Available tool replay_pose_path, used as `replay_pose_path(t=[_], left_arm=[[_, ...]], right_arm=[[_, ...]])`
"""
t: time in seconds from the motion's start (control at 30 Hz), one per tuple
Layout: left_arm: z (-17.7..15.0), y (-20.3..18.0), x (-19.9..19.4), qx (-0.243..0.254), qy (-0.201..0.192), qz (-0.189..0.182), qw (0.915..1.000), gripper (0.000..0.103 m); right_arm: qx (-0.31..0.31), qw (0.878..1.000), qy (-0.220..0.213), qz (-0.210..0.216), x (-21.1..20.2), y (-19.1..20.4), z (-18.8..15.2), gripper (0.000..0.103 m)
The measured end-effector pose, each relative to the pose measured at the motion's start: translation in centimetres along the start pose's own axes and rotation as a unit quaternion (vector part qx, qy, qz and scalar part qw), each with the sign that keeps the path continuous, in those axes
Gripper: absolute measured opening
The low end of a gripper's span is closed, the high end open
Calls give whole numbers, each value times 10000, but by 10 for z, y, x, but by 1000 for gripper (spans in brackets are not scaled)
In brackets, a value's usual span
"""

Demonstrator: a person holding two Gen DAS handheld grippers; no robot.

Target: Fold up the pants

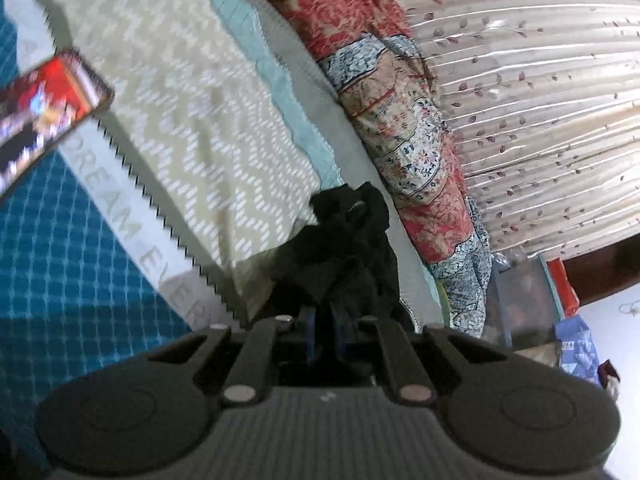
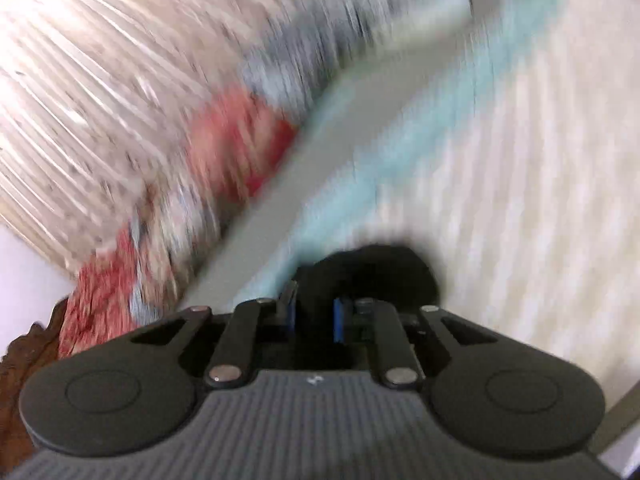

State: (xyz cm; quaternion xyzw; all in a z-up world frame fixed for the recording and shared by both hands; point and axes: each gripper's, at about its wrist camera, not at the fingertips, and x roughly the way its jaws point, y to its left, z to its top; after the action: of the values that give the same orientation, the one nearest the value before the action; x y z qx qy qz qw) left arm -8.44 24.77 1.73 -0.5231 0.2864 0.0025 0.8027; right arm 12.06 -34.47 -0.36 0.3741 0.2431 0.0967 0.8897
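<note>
Left gripper: blue-padded fingers drawn close together, pinching a bunch of the black pants; the fabric rises in a crumpled mass straight ahead of the fingertips, in front of the cream zigzag bedspread; a pale teal strip borders the bedspread toward the wall side; a phone with a lit screen lies at upper left, partly over a blue checked cloth with a pale lettered band; a rolled floral quilt runs along the far edge of the bed, and a pleated leaf-print curtain hangs behind it. Right gripper: view heavily motion-blurred; blue pads narrowly spaced with dark cloth of the pants between and just beyond them, so the jaws appear closed on fabric; the bunch here is smaller and sits over the same cream bedspread; curtain and quilt smear across the left of the frame.
</note>
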Motion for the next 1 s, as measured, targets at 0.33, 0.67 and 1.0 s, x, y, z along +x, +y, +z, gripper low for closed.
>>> replay_pose_path(t=[0.33,0.67,1.0], left_arm=[[29,-5,-21,585,-270,867,9942,33],[-24,20,-19,517,319,1335,9892,65],[-78,11,50,848,1222,1185,9818,81]], right_arm=[[-1046,9694,-1965,-1035,-123,-29,133,30],[-884,9578,-1072,-2514,-99,-140,95,67],[-1002,9693,-469,-2198,-149,-144,7,67]])
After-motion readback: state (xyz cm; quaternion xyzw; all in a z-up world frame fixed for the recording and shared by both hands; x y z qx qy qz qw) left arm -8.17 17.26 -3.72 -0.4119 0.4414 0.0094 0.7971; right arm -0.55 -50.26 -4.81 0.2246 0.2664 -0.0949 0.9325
